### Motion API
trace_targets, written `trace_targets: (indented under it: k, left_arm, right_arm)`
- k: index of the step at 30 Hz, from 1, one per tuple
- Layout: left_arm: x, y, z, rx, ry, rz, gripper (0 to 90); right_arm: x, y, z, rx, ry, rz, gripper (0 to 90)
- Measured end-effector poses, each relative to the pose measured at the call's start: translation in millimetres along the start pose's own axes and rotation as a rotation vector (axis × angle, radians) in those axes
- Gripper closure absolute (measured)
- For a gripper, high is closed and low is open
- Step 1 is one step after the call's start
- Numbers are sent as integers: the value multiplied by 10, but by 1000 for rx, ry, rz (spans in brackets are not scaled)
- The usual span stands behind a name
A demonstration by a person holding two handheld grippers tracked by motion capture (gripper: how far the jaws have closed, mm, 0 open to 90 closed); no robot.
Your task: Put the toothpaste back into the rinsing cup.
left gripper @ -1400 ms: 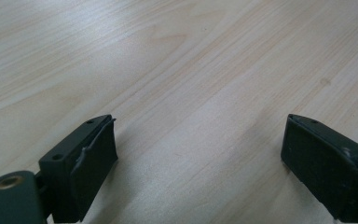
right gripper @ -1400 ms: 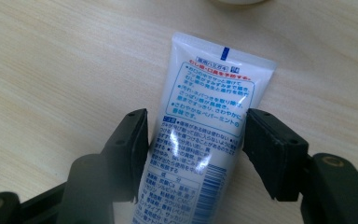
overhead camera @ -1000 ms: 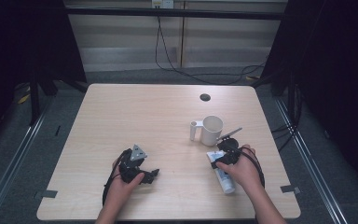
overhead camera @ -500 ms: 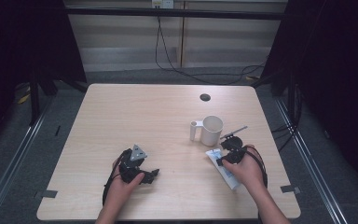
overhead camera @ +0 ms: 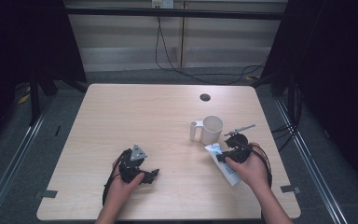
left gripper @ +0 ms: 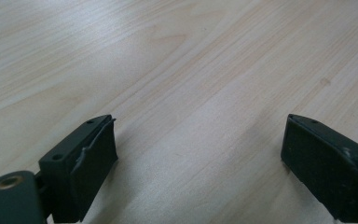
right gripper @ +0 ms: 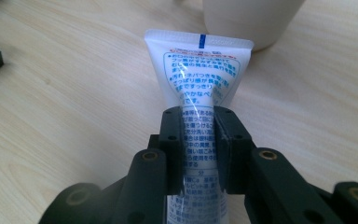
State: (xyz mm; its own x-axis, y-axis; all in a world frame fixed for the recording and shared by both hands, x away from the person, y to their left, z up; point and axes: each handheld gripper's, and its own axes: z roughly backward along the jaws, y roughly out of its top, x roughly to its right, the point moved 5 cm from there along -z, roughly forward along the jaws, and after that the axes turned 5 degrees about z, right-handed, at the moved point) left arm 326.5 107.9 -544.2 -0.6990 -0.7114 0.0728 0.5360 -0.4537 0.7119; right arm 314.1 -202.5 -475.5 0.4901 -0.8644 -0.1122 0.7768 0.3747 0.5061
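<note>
The right tool (right gripper: 199,135) is clenched on a white plastic tube with blue and red print (right gripper: 200,79), its two black jaws pinching the flattened body about midway along, so the crimped end with its blue mark sticks out ahead toward the base of a cream-white ceramic mug with a handle (right gripper: 247,18). In the high view the same right tool (overhead camera: 227,153) sits low over the pale wooden table (overhead camera: 135,112), with the tube (overhead camera: 224,165) lying slantwise under the hand, just beside the mug (overhead camera: 211,129); whether the tube is clear of the table yet I cannot tell. A thin grey rod (overhead camera: 239,128) lies close to the right of the mug.

The left tool (left gripper: 196,154) is released, jaws spread wide over bare wood with nothing between them; in the high view it (overhead camera: 150,175) rests near the front edge of the table, well apart from the tube and mug.

The step in hand looks like the pick-up of the tube. The next move probably calls for a lift, then tilting the tube upright and guiding it over the mug's rim without knocking the mug.
</note>
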Motion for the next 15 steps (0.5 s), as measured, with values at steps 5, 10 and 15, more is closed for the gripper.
trace_targets:
  k: [5,10,15]
  left_arm:
    - [0,0,1,-1,1,0,100]
    - [0,0,1,-2,2,0,100]
    - [0,0,-1,1,0,0,100]
  right_arm:
    - [-7,27,62,62,16,3,748]
    - [-10,52,132,114,25,7,749]
    - [-10,102,202,177,37,5,749]
